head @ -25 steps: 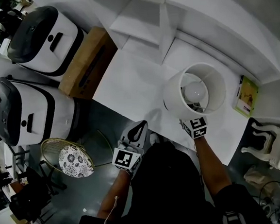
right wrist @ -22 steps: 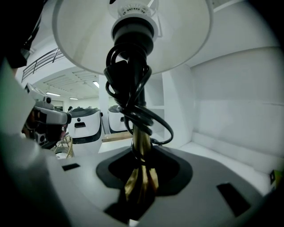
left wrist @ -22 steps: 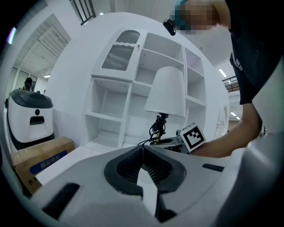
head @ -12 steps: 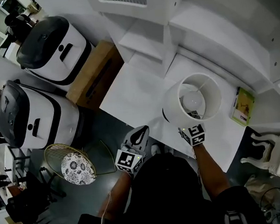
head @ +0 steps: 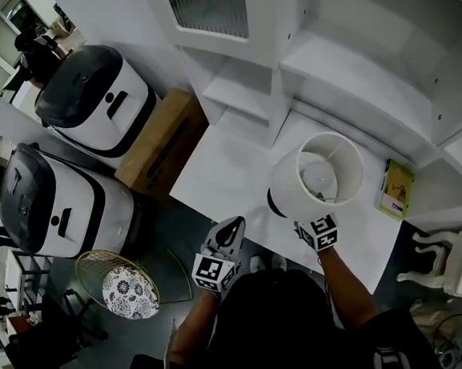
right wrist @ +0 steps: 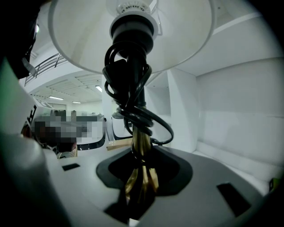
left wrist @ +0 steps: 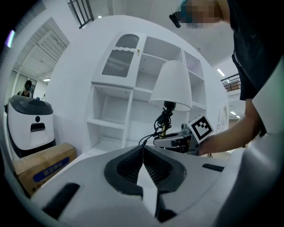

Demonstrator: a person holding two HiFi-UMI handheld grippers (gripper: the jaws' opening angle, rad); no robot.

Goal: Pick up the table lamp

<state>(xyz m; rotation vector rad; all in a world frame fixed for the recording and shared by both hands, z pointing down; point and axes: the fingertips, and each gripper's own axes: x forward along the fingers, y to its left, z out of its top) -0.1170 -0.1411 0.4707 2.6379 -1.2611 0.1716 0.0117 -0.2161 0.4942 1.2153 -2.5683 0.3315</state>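
Right gripper view: right gripper [right wrist: 141,175] is clamped on the table lamp [right wrist: 132,33] stem, frame centre.
Left gripper view: left gripper [left wrist: 143,151] is closed, nothing held.

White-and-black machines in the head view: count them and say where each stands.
2. The upper machine stands at upper left, beside the cardboard box. The lower machine stands at left, just above the patterned disc. Others may be hidden beyond the frame edge.
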